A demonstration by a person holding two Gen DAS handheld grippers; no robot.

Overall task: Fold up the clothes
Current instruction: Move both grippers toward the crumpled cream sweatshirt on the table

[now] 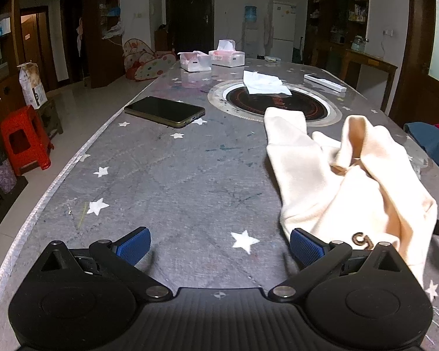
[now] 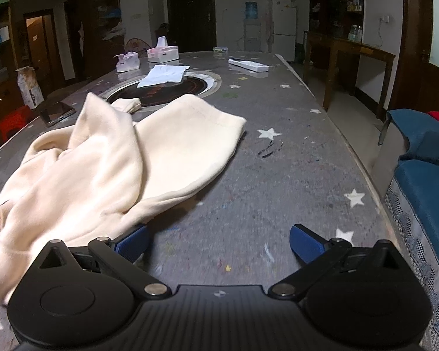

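A cream sweatshirt [image 1: 348, 187] lies crumpled on the grey star-patterned table [image 1: 175, 175], one sleeve stretched toward the round hob. It also shows in the right wrist view [image 2: 102, 161], lying to the left. My left gripper [image 1: 219, 248] is open and empty, low over the table; its right fingertip sits at the garment's near edge. My right gripper [image 2: 219, 242] is open and empty, just right of the garment; its left fingertip is at the cloth's edge.
A phone [image 1: 164, 111] lies at the table's left. A round inset hob [image 1: 275, 102] has a white cloth [image 1: 263, 83] on it. Tissue boxes [image 1: 226, 55] and a remote [image 1: 325, 82] lie at the far end. A blue-covered seat [image 2: 424, 161] stands to the right.
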